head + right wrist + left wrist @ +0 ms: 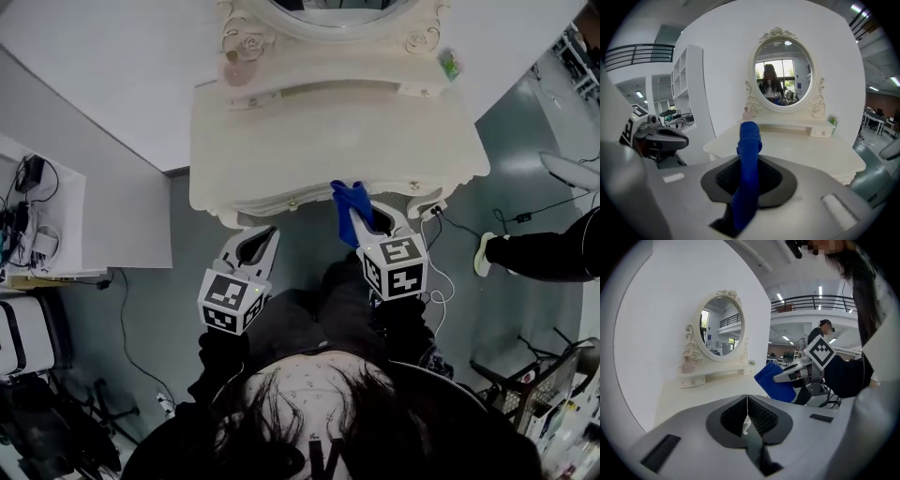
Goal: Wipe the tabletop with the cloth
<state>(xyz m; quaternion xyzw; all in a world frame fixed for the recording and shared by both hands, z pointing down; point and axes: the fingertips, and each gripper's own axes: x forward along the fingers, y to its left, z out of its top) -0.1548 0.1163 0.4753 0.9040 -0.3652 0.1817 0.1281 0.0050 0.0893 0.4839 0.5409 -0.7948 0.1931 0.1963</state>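
A cream dressing table [281,141] with an oval mirror [783,77] stands against the white wall. My right gripper [375,220] is shut on a folded blue cloth [351,208], which it holds just over the table's front edge. The blue cloth [747,168] rises between the jaws in the right gripper view, and the blue cloth [776,380] also shows in the left gripper view. My left gripper [255,246] hangs shut and empty below the front edge, left of the right one; its jaws meet in the left gripper view [747,401].
A small pink bottle [237,69] and a green item [450,64] sit on the mirror's low shelf. A white cabinet [56,216] with cables stands at the left. A person's leg and shoe [525,253] lie at the right, with a cart [539,394] below.
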